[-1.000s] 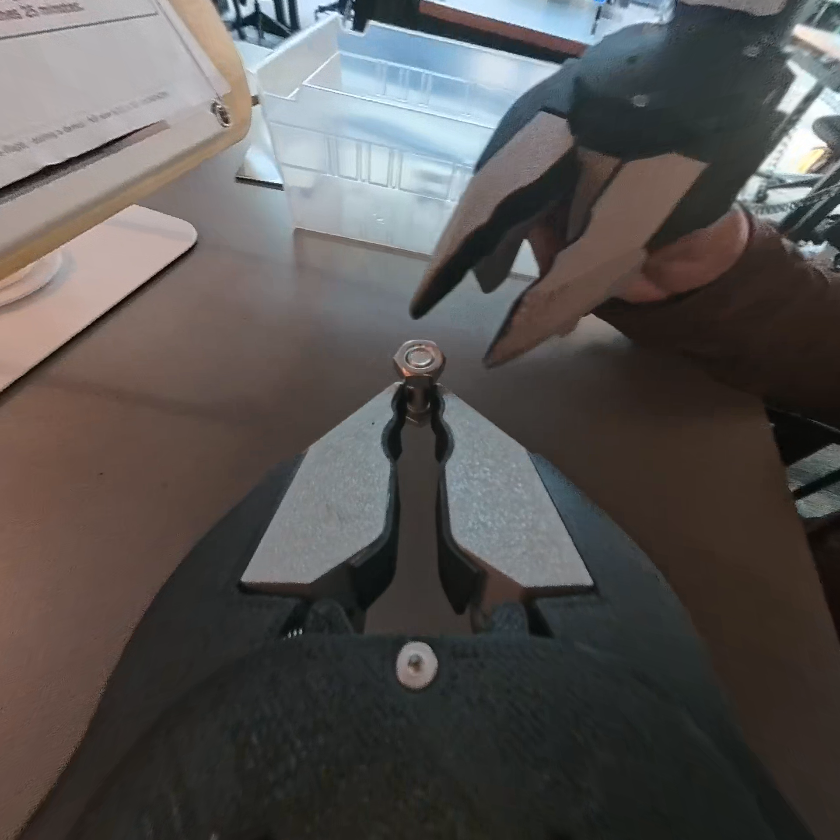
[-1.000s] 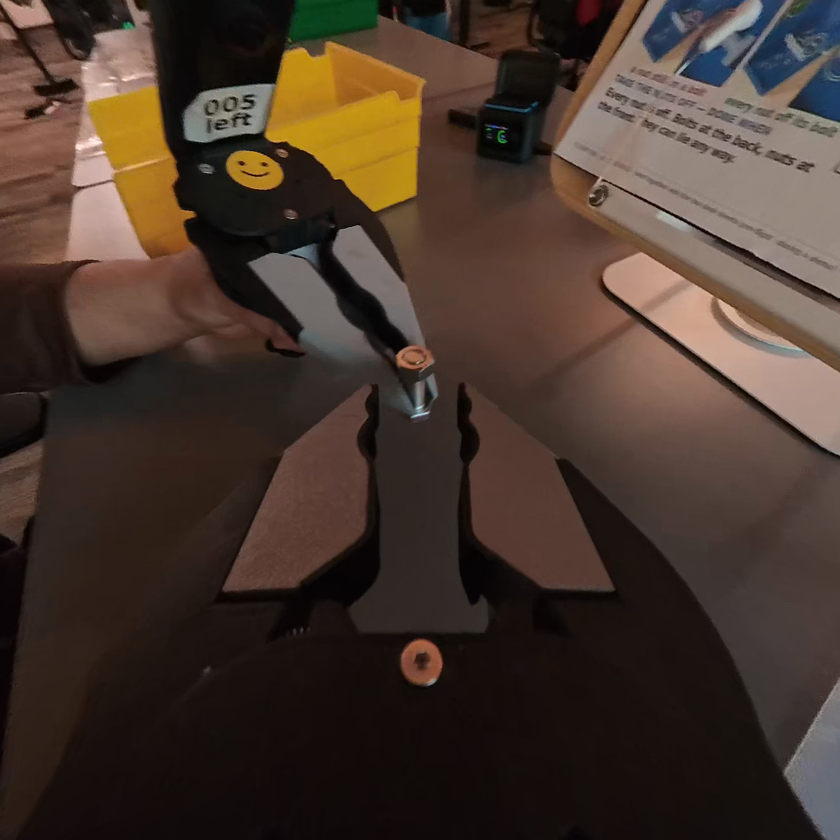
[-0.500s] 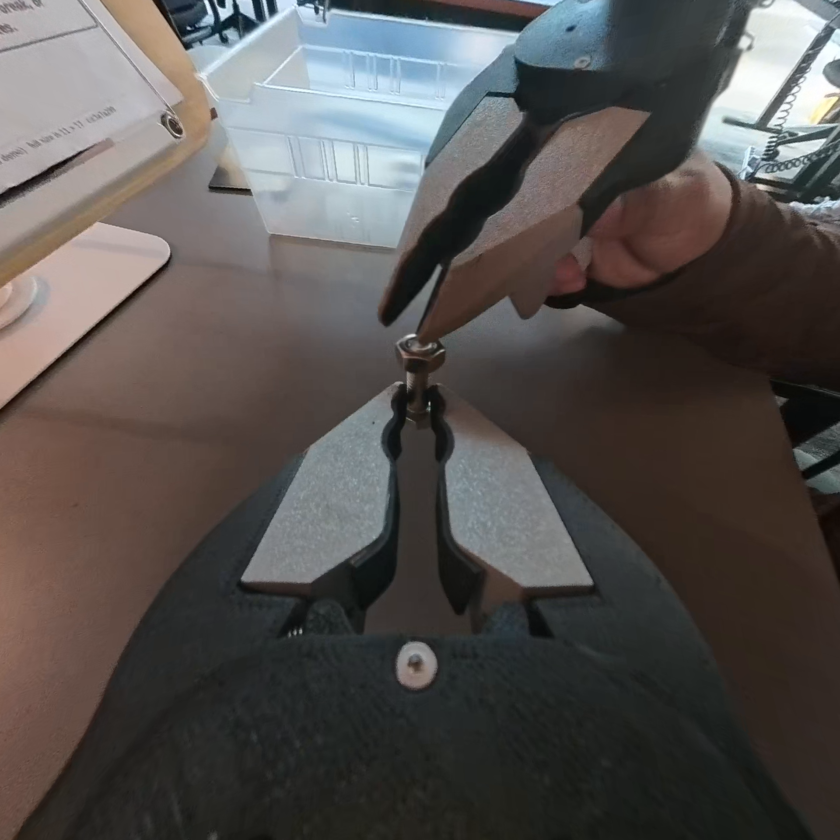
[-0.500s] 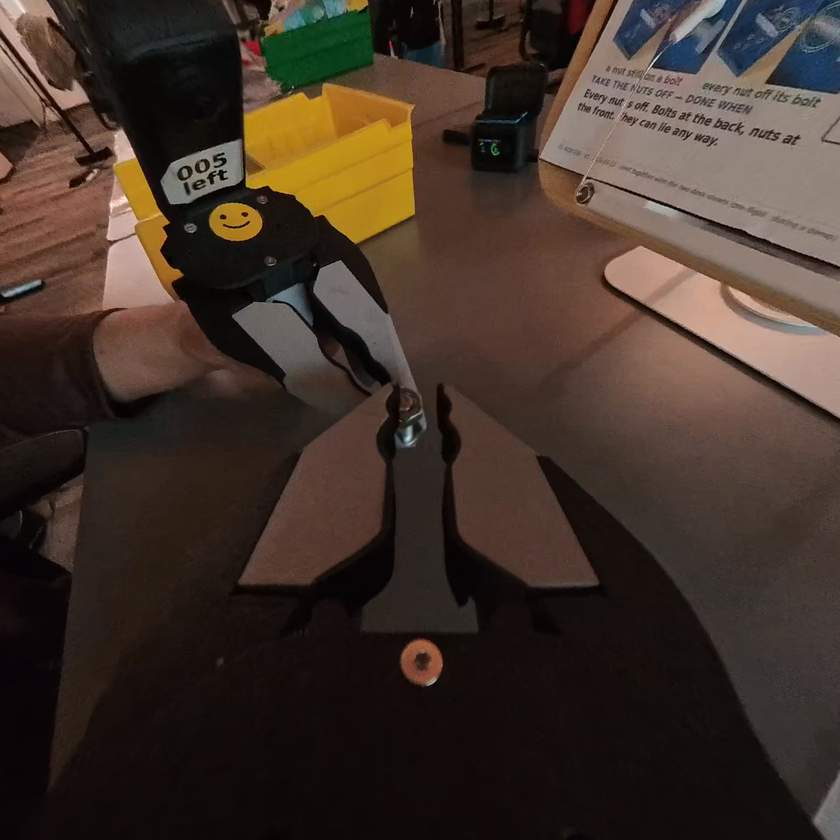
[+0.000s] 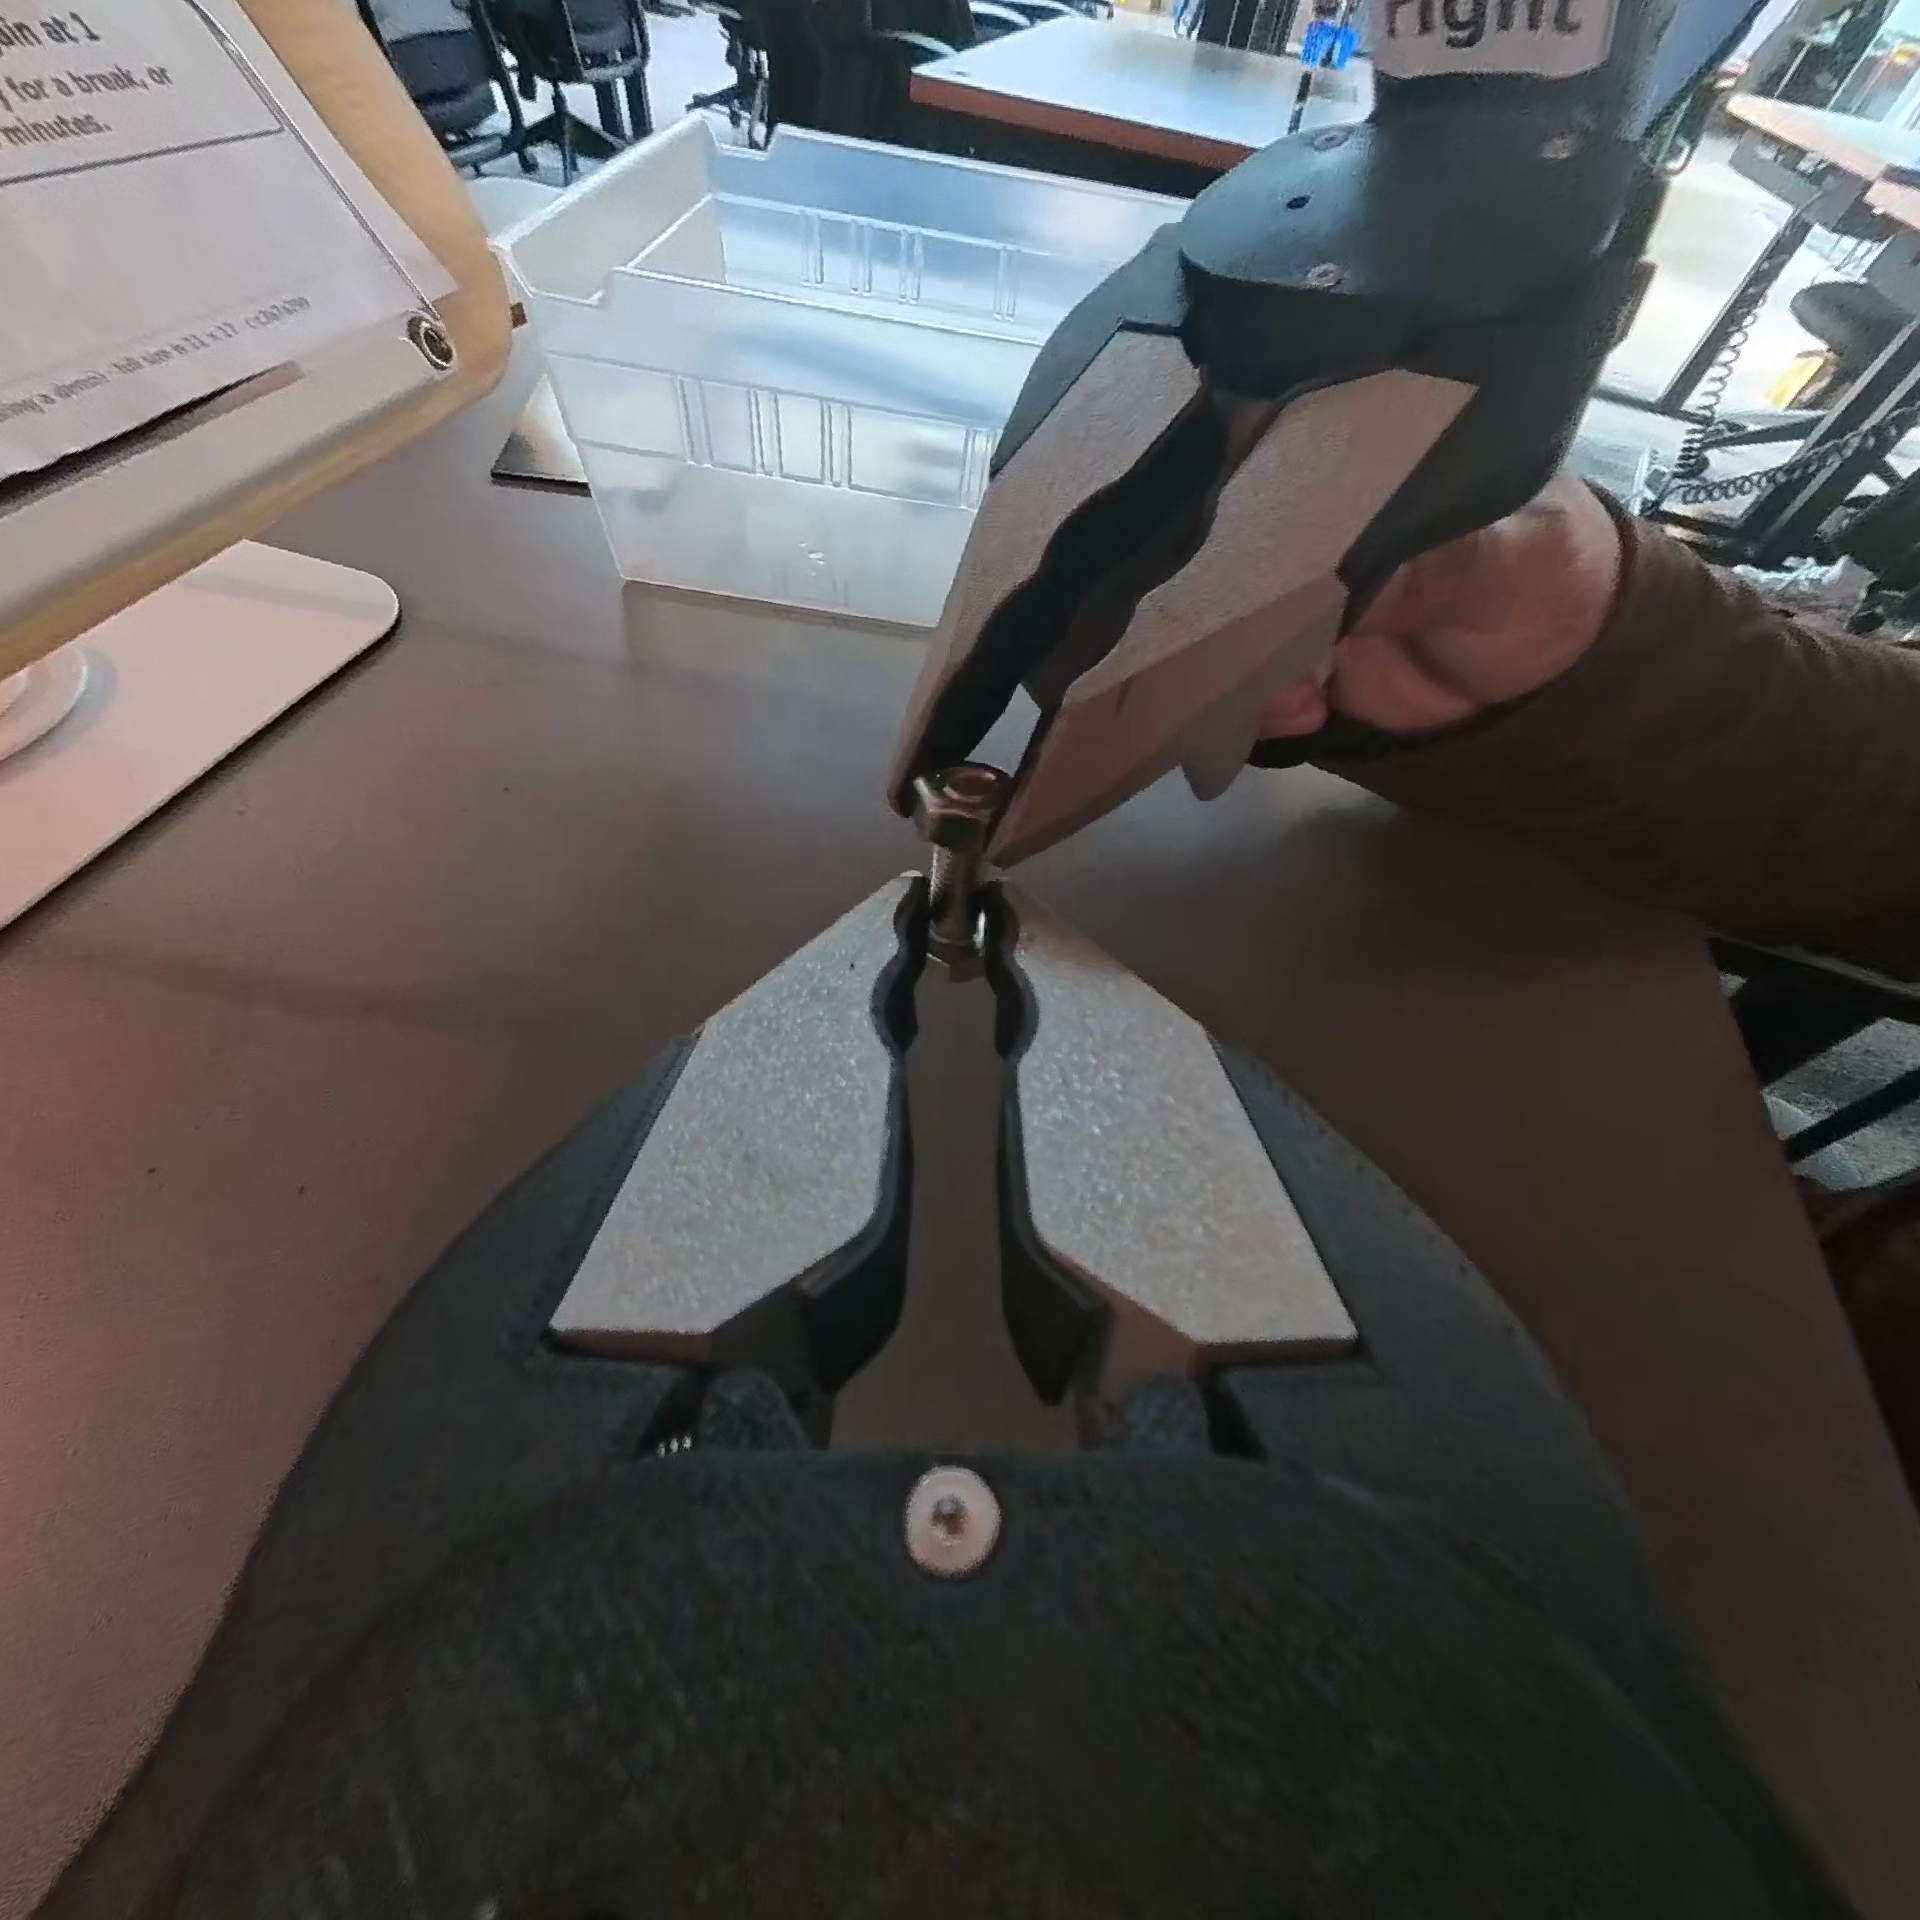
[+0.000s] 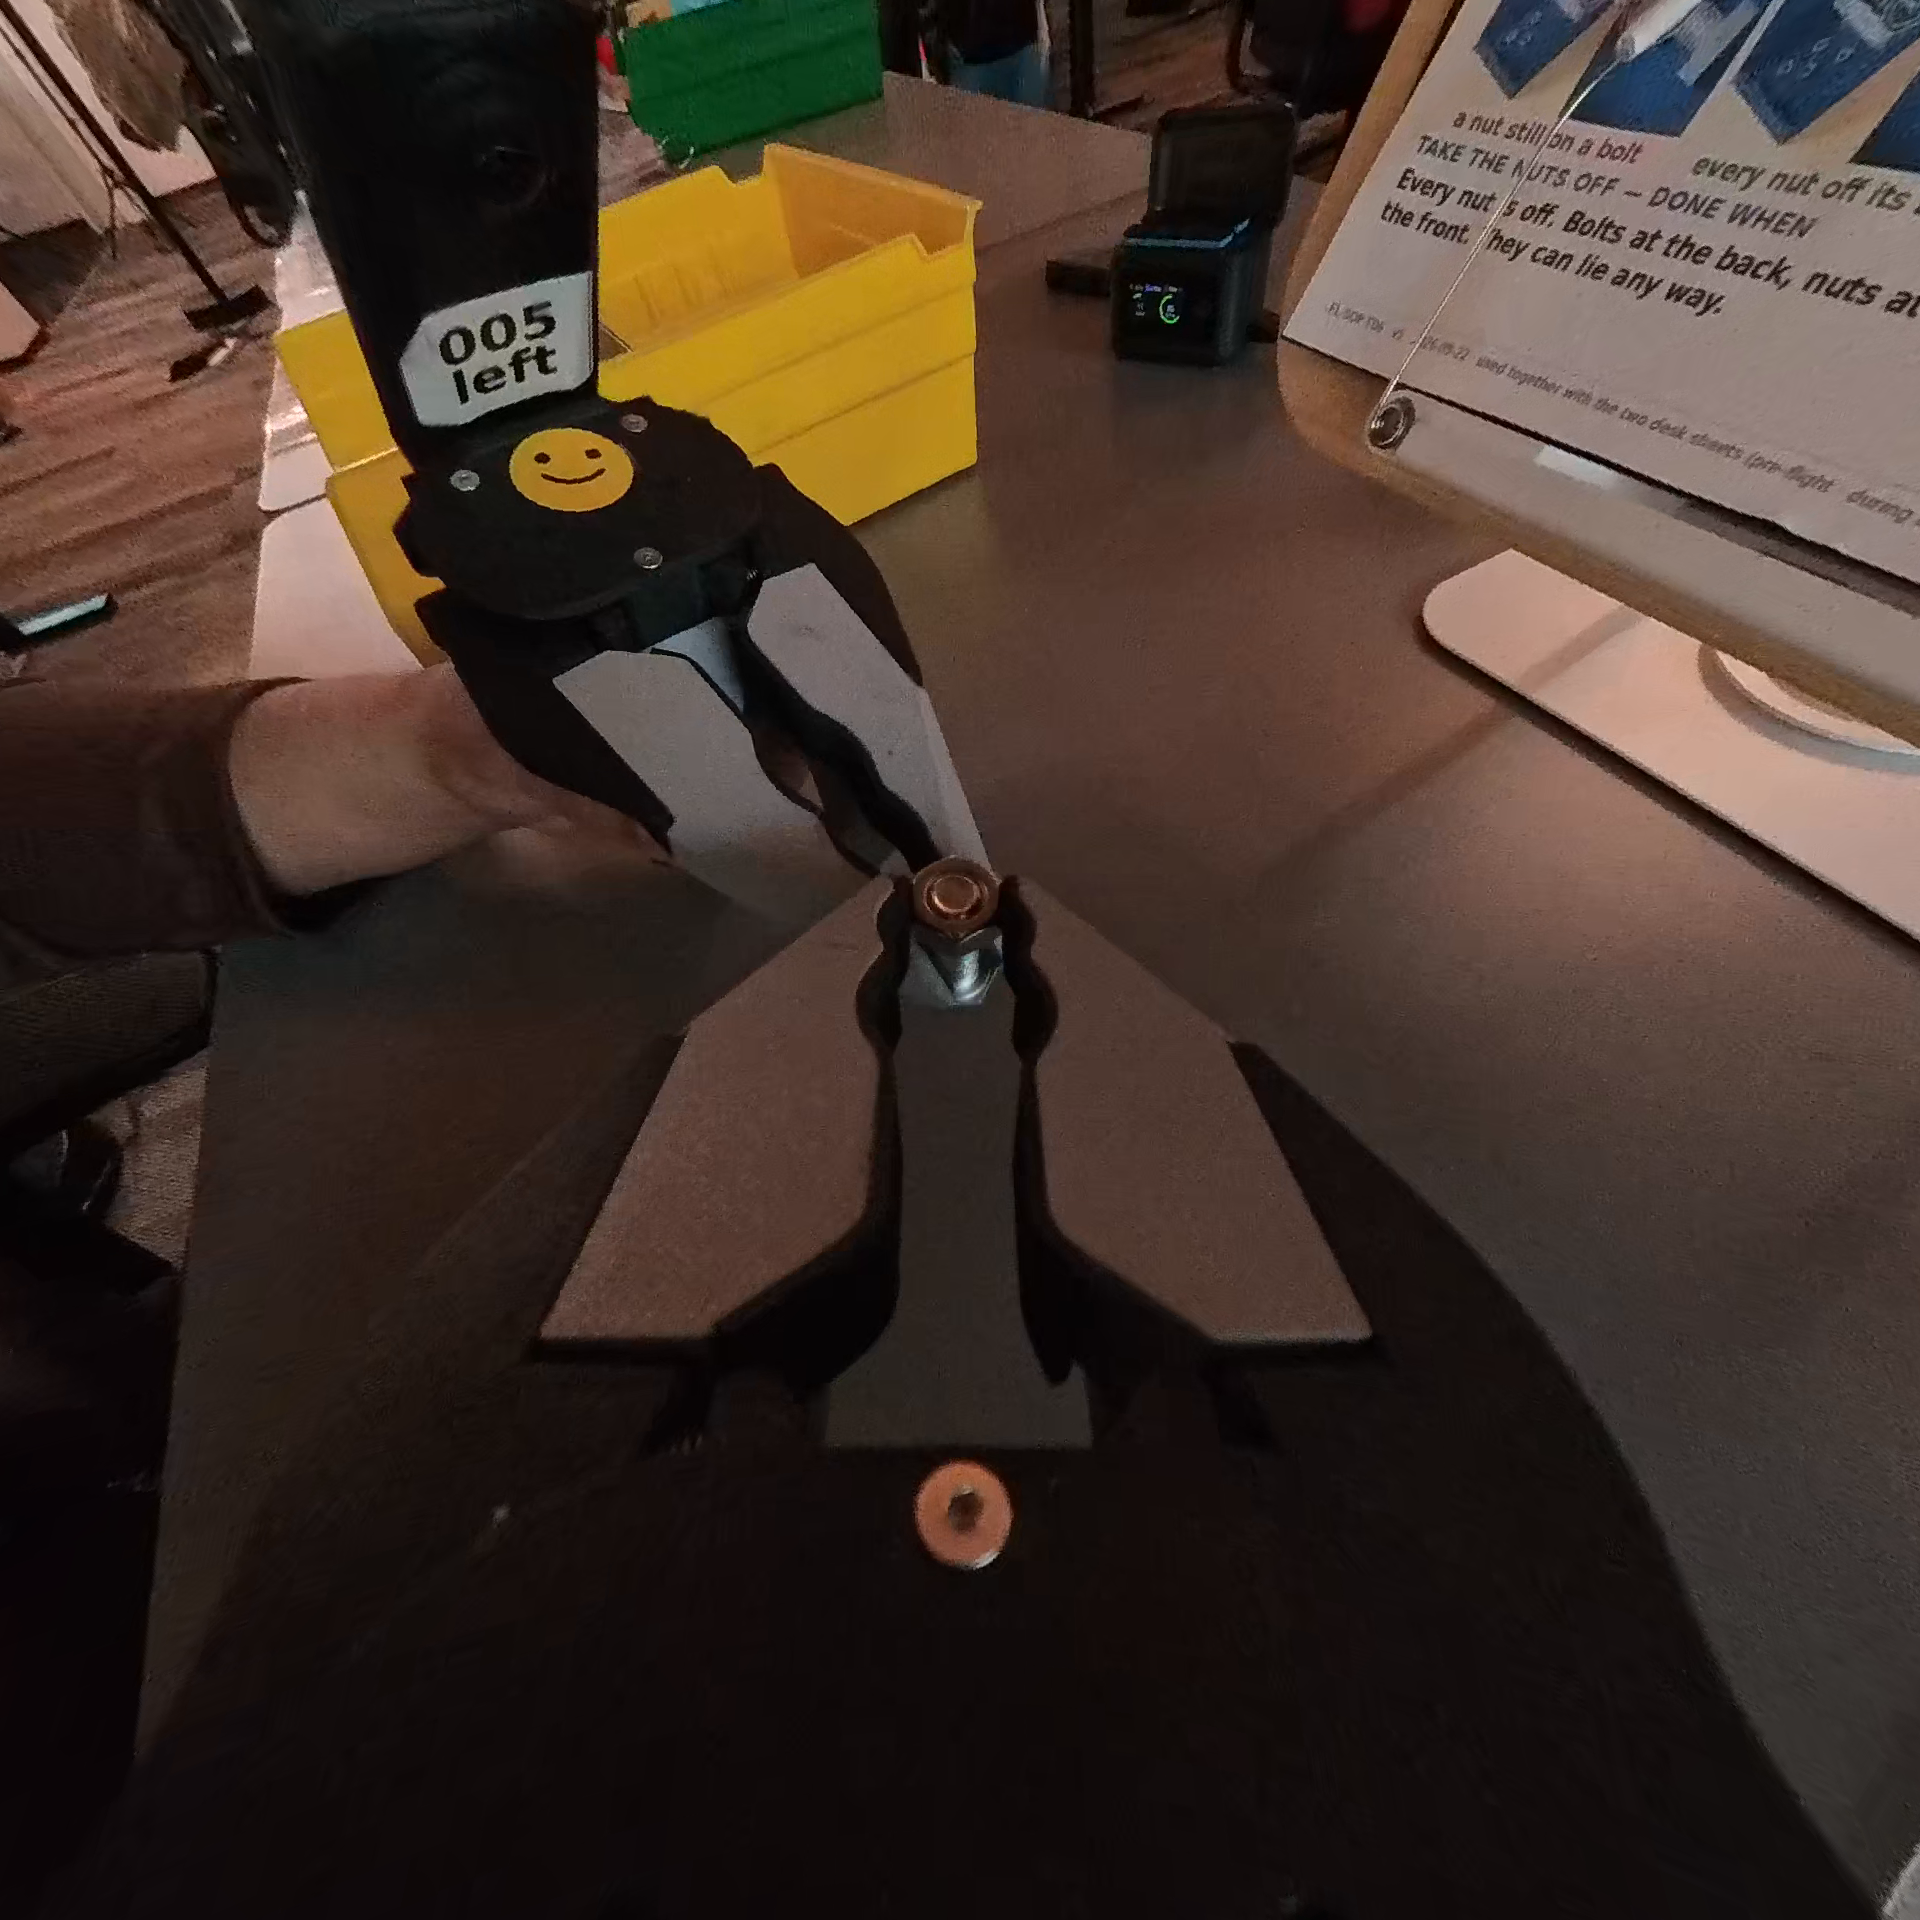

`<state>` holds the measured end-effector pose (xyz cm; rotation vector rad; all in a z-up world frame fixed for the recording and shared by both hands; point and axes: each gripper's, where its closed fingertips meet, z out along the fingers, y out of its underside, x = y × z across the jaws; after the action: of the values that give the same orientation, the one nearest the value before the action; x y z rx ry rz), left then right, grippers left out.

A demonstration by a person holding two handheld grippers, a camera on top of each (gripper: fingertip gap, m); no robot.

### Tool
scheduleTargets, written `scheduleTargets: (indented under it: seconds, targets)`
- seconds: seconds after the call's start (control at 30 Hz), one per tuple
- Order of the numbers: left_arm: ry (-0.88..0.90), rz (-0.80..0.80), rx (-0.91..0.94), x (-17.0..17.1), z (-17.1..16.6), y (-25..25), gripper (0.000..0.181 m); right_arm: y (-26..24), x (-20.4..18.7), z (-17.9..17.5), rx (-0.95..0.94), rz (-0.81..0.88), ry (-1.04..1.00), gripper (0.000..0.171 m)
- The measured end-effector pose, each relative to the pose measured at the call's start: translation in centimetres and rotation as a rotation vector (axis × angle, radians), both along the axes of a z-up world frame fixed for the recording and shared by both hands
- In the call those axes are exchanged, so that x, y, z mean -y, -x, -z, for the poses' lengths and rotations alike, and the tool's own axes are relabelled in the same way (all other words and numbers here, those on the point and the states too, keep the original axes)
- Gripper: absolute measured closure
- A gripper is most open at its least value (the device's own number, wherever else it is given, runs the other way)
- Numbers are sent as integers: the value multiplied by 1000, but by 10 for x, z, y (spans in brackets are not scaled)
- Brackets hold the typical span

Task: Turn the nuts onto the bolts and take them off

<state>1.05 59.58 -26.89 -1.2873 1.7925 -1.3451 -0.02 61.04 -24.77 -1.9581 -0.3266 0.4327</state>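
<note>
A small steel bolt (image 5: 948, 885) stands upright above the brown table (image 5: 520, 935). My left gripper (image 5: 951, 930) is shut on the bolt's lower end. A hex nut (image 5: 954, 802) sits at the top of the thread. My right gripper (image 5: 961, 821) comes down from the upper right, and its two tips press the nut's sides. In the right wrist view, my right gripper (image 6: 953, 920) closes around the nut (image 6: 954, 896), with the bolt's end showing in its middle. The left gripper (image 6: 925, 862) reaches in from the upper left behind it. A hand holds each gripper.
A clear plastic bin (image 5: 831, 416) stands at the back of the table. A yellow bin (image 6: 810, 343) is on the far left side. An instruction board on a white base (image 5: 156, 675) stands close by. A small black device with a lit screen (image 6: 1184, 291) sits beyond. Only a small space, under 4 cm, lies between the two pairs of fingers.
My right gripper has come down from open above the bolt and closed its tips on the nut. My left gripper has kept its hold on the bolt.
</note>
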Motion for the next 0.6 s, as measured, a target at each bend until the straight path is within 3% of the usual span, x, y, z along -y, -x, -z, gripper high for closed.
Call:
scheduleTargets:
  seconds: [0.37,0.43,0.5,0.53,0.57,0.6]
  targets:
    - [-10,-1,3,-1,-2,2,173,2,-1,-4,-19,5,-27,158]
    - [-11,-16,15,-5,-6,3,173,6,-1,-9,-66,-13,-43,140]
    - [-4,-54,26,-13,-9,2,173,12,3,-9,-97,-60,-24,133]
    - [-1,-85,28,-19,-10,2,173,14,5,-10,-86,-82,-25,141]
    - [4,-112,27,-26,-10,2,173,17,10,-11,-67,-122,-37,162]
    - [17,-119,18,-30,-9,2,173,16,10,-14,-53,-111,-60,158]
